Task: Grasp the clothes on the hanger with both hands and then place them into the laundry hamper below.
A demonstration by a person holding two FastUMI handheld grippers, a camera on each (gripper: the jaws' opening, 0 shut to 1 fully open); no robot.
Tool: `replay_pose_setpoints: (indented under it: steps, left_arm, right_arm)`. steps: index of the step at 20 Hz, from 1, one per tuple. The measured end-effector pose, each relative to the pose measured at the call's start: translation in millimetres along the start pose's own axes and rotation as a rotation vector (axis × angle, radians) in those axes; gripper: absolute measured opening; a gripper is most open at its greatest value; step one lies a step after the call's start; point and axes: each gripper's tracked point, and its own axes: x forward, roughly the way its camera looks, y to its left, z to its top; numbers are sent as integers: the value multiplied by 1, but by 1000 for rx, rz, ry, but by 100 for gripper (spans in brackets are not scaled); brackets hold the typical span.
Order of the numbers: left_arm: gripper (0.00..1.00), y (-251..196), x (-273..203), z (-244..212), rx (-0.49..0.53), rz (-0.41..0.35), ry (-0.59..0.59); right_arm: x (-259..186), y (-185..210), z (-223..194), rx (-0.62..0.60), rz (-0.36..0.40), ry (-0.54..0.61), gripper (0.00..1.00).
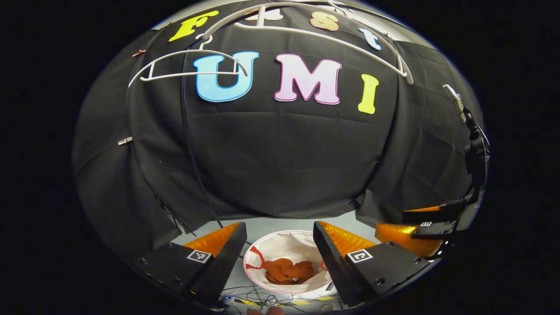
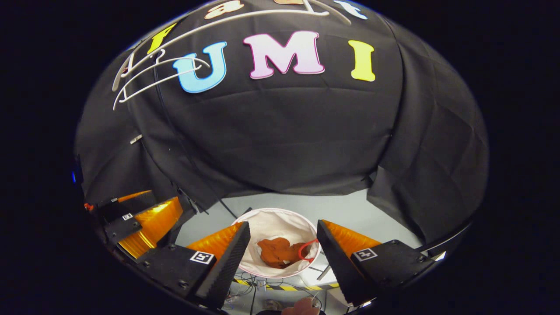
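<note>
A rust-brown garment [image 1: 289, 271] lies crumpled inside the round white laundry hamper [image 1: 280, 242] on the floor below. In the right gripper view the same garment [image 2: 276, 252] rests in the hamper [image 2: 271, 221]. My left gripper [image 1: 280, 232] hangs open above the hamper, nothing between its fingers. My right gripper [image 2: 283, 229] is open too, also above the hamper; it appears at the right edge of the left gripper view [image 1: 420, 227]. The left gripper appears at the left of the right gripper view [image 2: 140, 214]. White hangers [image 1: 188, 65] hang bare at the top.
Black cloth walls close in the booth at the back and both sides. Loose cables [image 1: 258, 299] and yellow-black tape [image 2: 288, 288] lie on the grey floor by the hamper's near side. A camera rig on a stand [image 1: 474, 144] stands at the right.
</note>
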Motion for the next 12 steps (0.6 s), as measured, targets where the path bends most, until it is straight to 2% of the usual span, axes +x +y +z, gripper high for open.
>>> replay_pose_setpoints:
  steps: [7, 12]
  left_arm:
    - [97, 1, -49, 38, 23, 5, -103]
    - [96, -5, -99, 72, 26, 1, -203]
  right_arm:
    - [-56, 14, 58, 1, -9, -174, 98]
    - [-114, 26, 92, 6, -16, -289, 99]
